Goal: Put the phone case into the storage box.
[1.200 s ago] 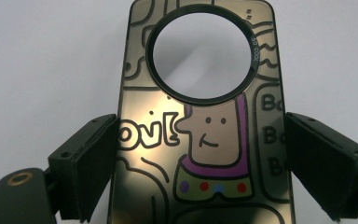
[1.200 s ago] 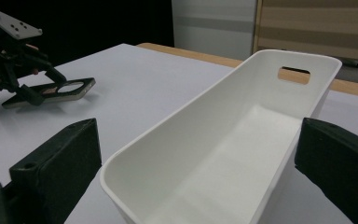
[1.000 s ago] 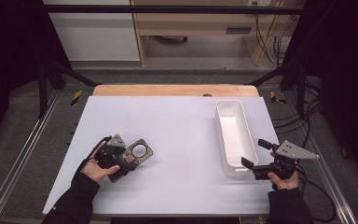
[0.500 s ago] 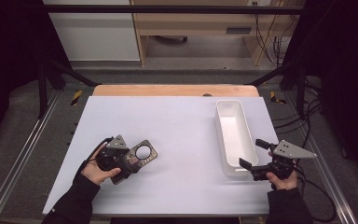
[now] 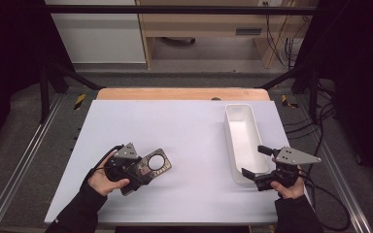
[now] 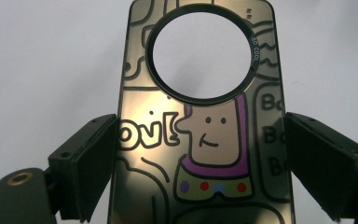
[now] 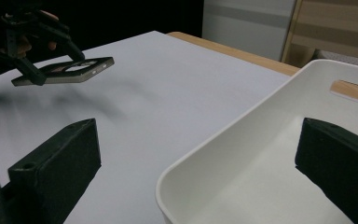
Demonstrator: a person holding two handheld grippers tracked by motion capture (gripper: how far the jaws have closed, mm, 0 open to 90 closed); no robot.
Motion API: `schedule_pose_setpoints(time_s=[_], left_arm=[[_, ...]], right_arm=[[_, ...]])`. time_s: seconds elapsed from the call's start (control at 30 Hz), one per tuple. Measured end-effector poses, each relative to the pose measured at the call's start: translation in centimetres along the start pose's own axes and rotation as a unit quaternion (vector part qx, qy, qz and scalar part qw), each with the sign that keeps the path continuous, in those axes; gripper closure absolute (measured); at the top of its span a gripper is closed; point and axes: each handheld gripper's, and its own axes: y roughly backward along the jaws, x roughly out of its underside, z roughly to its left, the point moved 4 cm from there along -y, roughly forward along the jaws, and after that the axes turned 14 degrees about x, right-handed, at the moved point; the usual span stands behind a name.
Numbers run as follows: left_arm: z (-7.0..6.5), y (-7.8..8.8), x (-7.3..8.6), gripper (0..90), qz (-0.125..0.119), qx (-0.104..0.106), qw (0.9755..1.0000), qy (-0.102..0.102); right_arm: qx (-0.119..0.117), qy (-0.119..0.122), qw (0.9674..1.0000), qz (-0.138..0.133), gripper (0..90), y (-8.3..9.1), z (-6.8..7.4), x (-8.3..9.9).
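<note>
Gripping a phone case [image 6: 200, 140] by its long edges, the left gripper [image 5: 138, 172] has its jaws closed on it and holds it lifted just above the white table [image 5: 184, 131], front-left. Right gripper [image 5: 255, 167] waits with jaws wide, holding nothing, at the near end of the white tray [image 5: 243, 141]. Pickup looks done; carrying the case across to the tray is probably left.

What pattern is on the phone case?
Black-outlined cartoon doodles on the shiny gold phone case, with a purple figure; clearest in the left gripper view.
</note>
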Motion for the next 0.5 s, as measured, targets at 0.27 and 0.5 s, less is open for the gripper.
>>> schedule_pose_setpoints(time_s=[0.27, 0.5], left_arm=[[-0.7, -0.1, -0.4, 11.5, -0.003, 0.010, 0.9999, -0.007], [-1.4, -0.4, -0.8, 11.5, -0.003, 0.020, 0.9997, -0.016]], right_arm=[[-0.020, 0.013, 0.9997, 0.010, 0.3, -0.8, 1.4, -0.3], [-0.038, 0.026, 0.9989, 0.013, 0.3, -1.4, 2.6, -0.8]])
